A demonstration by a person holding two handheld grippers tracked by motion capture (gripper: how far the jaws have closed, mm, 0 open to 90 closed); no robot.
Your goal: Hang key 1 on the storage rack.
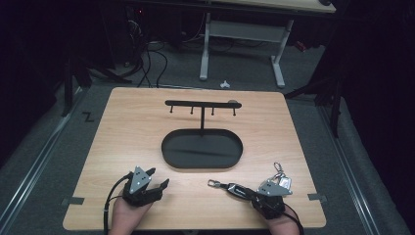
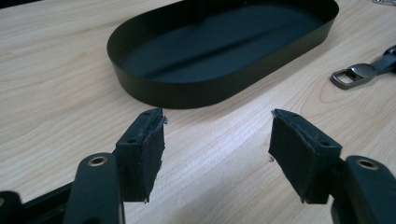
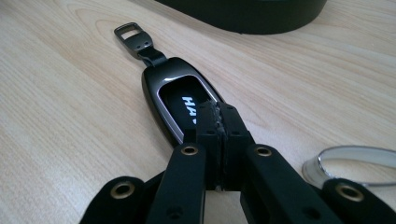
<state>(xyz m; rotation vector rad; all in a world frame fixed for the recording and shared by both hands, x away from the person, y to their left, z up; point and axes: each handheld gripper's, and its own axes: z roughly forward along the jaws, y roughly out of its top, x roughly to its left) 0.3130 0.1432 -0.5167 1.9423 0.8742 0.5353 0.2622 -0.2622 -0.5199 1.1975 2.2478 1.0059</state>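
The right gripper (image 3: pixel 217 116), jaws pressed together, is hovering over the glossy, rigid car key fob (image 3: pixel 180 100); gripping its narrow sides looks safest, as the face seems slippery.

Right gripper (image 3: pixel 219 116) has its jaws pinched together, tips sitting over the near end of a glossy black key fob (image 3: pixel 180 100) lying on the wooden worktop (image 3: pixel 70 116). Metal ring (image 3: pixel 355 158) just beside it.

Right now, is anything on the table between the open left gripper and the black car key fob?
Nothing visible: bare wooden table lies between the left gripper and the black car key fob; the black oval tray sits farther back.
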